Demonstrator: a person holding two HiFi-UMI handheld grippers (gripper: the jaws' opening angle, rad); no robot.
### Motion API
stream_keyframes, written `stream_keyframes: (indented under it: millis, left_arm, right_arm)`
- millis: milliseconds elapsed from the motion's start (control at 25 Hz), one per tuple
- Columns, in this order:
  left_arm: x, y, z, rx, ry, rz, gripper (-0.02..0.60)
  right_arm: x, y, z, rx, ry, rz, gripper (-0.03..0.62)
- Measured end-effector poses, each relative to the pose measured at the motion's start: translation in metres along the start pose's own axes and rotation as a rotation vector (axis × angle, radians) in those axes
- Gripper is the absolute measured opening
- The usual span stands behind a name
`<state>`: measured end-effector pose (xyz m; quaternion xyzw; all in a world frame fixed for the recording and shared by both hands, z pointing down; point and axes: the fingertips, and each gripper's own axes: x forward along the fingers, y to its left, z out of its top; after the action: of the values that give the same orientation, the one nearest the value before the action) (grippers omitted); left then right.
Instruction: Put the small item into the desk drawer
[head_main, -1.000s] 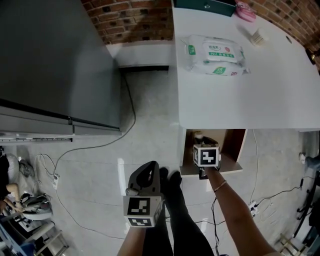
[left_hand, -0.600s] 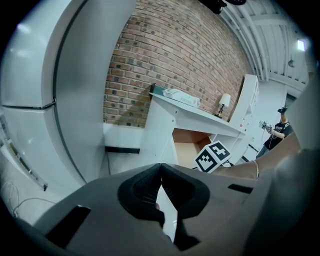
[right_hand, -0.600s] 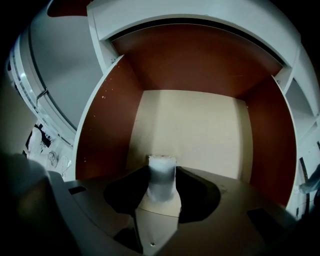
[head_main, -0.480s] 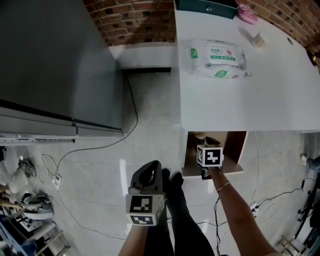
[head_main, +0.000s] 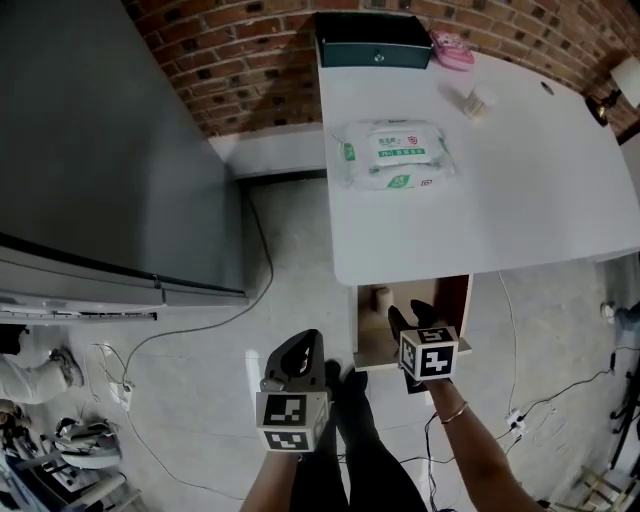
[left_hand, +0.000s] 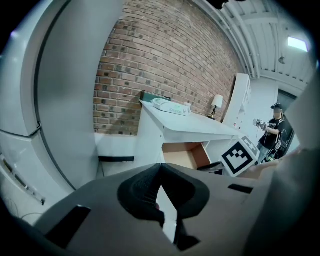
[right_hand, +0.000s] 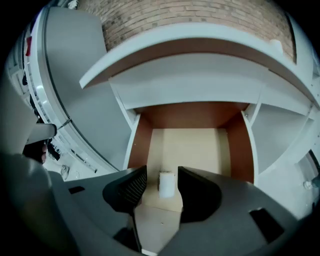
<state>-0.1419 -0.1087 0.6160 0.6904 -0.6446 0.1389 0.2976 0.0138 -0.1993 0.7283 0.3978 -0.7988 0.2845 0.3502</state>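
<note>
Small white item (right_hand: 166, 183) lying in the open drawer (right_hand: 200, 145) under the bench (head_main: 520, 190), right gripper (head_main: 408, 314) above it with jaws just opened, clear of it, left gripper (head_main: 303, 345) closed, empty.

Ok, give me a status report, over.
Right hand-held gripper just opened, holding nothing. Left hand-held gripper shut, empty. Small white item in open drawer. Nothing blocking.

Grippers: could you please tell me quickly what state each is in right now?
Left gripper: shut, nothing seen held.
Right gripper: open, just opened; small white item lies loose in the drawer.
</note>
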Motion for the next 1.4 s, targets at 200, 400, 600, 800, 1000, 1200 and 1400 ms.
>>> stream_keyframes:
  millis: [200,400,600,800,1000,1200,1400]
  left_arm:
    - [-0.007,-0.017,0.026,-0.013,-0.011,-0.033,0.021]
    - [-0.011,-0.041,0.055,-0.005,-0.022,-0.085,0.021]
    - [-0.018,-0.069,0.088,0.046,-0.052,-0.134,0.021]
    - [-0.028,-0.094,0.113,0.116,-0.062,-0.196,0.021]
    - [-0.042,-0.123,0.130,0.162,-0.061,-0.256,0.021]
    - [-0.063,-0.151,0.141,0.224,-0.065,-0.322,0.021]
    - [-0.077,-0.170,0.146,0.251,-0.069,-0.369,0.021]
  right_arm:
    - [-0.070,0.003,0.023,0.066,-0.109,0.022,0.192]
    - [-0.132,0.008,0.052,0.086,-0.215,0.032,0.192]
    - [-0.190,0.005,0.075,0.119,-0.325,-0.002,0.181]
    - [-0.244,0.003,0.090,0.169,-0.429,-0.025,0.149]
    - [-0.296,0.001,0.102,0.212,-0.507,-0.054,0.115]
    - [-0.344,0.005,0.097,0.241,-0.553,-0.081,0.087]
    - [-0.380,0.005,0.088,0.271,-0.593,-0.117,0.061]
